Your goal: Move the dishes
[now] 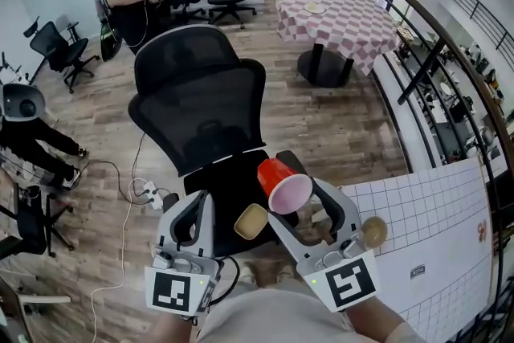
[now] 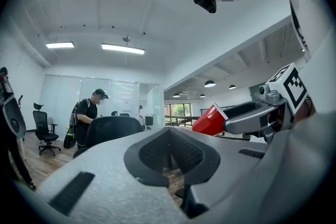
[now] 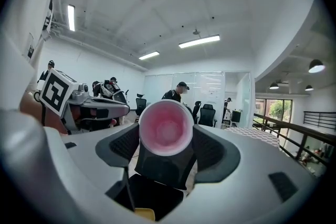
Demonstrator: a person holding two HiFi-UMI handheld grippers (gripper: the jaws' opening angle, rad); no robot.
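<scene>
Cup: a red plastic cup (image 1: 277, 175) with a pale pink inside is off any surface, in the air above the seat of the chair, lying on its side with the mouth towards the person.
Cup's hold: the right gripper (image 1: 293, 201) pinches it across the body, one jaw on each flank. The right gripper view looks straight into the open mouth. The sideways grip probably suits carrying an empty cup, since nothing can spill.
Other dish: a shallow tan dish (image 1: 250, 221) shows low between the two grippers. It looks to lie on the dark seat, but whether it rests there cannot be told.
Free tool: the left gripper (image 1: 199, 203) has its jaws pressed together with nothing in them. Its own view shows only floor through the notch of the pads. It hangs just beside the right one, likely kept out of the cup's way.
Under and ahead: a black mesh office chair (image 1: 201, 88) stands directly in front.
Likely goal: a white gridded tabletop (image 1: 426, 221) lies at the right, with a small round tan object (image 1: 374, 231) near its edge. The cup seems to be in transit.
</scene>
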